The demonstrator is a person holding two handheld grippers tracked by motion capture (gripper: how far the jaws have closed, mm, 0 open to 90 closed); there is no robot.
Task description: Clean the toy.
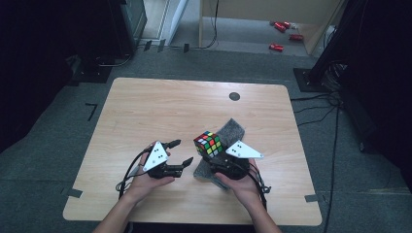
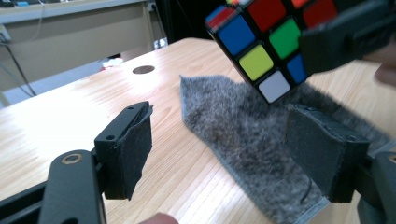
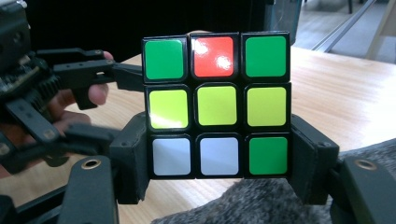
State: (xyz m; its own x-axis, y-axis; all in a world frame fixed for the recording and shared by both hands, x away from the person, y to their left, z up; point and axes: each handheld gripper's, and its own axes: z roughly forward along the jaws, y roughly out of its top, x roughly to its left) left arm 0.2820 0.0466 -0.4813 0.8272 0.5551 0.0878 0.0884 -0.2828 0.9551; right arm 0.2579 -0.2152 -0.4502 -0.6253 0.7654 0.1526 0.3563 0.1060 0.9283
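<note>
Nearest the high camera, two forearms enter from six o'clock. The right gripper [image 1: 217, 154], at about five o'clock from the table's [image 1: 145, 107] centre, is clamped on a puzzle cube [image 1: 208, 143]: in the right gripper view both pads press the bottom row of the cube [image 3: 217, 105], which is held clear of the wood. Its facing side reads green, red, green on top, three yellow in the middle, then white, white, green.

The left gripper [image 1: 180, 151] sits at nine o'clock from the cube, jaws apart with nothing between them. Its upper jaw tip appears close to the cube, though contact cannot be judged.

A grey felt cloth [image 1: 228, 131] lies flat under the cube. A dark round disc [image 1: 234, 96] sits at twelve o'clock near the far edge.
</note>
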